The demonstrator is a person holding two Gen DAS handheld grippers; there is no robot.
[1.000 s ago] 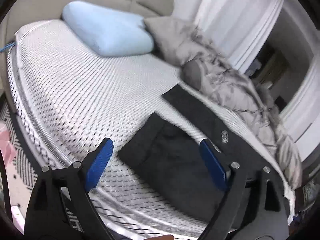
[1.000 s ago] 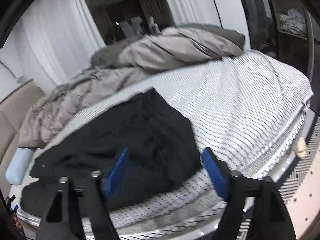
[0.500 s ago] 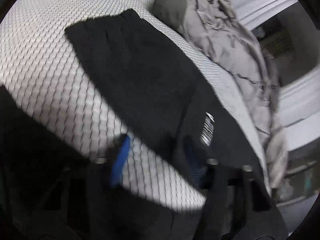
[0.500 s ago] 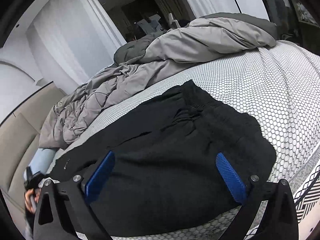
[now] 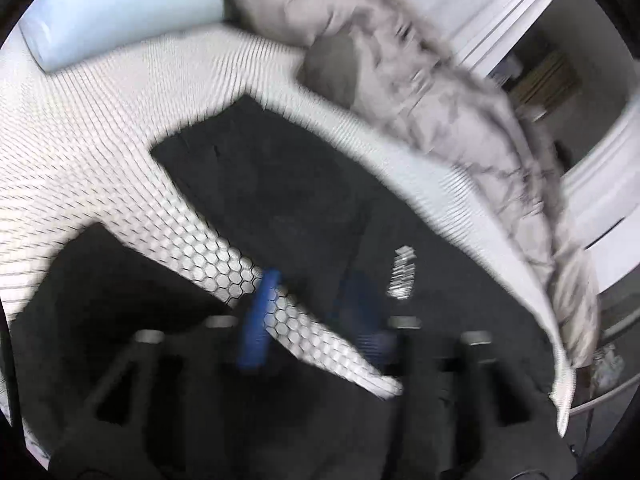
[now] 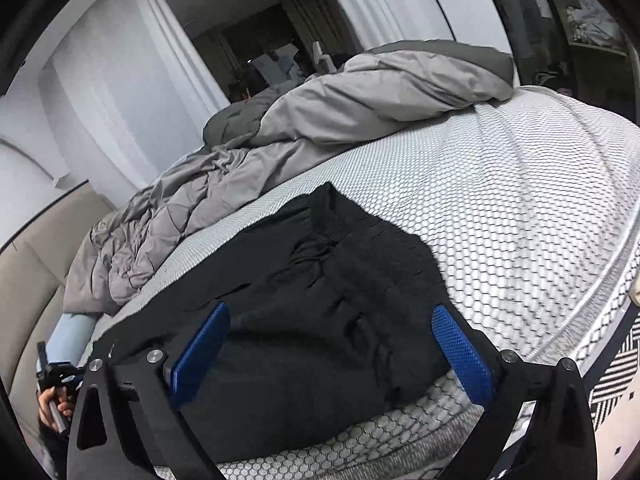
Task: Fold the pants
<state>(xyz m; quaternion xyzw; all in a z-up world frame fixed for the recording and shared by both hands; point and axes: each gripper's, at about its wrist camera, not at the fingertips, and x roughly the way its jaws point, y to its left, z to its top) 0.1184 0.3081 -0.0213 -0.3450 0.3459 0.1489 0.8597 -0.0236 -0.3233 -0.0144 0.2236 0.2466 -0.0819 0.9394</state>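
Black pants (image 6: 304, 312) lie flat on the white honeycomb mattress (image 6: 520, 200), waistband toward the right wrist view, legs running left. In the left wrist view the two legs (image 5: 280, 200) spread apart with a strip of mattress between them; a white logo (image 5: 402, 272) shows on the far leg. My left gripper (image 5: 312, 304) is low over the inner edge of the far leg, its blue pads partly closed with a gap between them; the image is blurred. My right gripper (image 6: 328, 344) is open, hovering just above the waistband area.
A crumpled grey duvet (image 6: 320, 120) lies along the far side of the bed. A light blue pillow (image 5: 120, 8) sits at the head. The mattress edge (image 6: 580, 320) and a patterned floor rug (image 6: 616, 360) lie to the right. White curtains stand behind.
My left gripper dropped from above the mattress down onto the pant legs and its jaws narrowed. My right gripper moved in closer over the waistband, still open.
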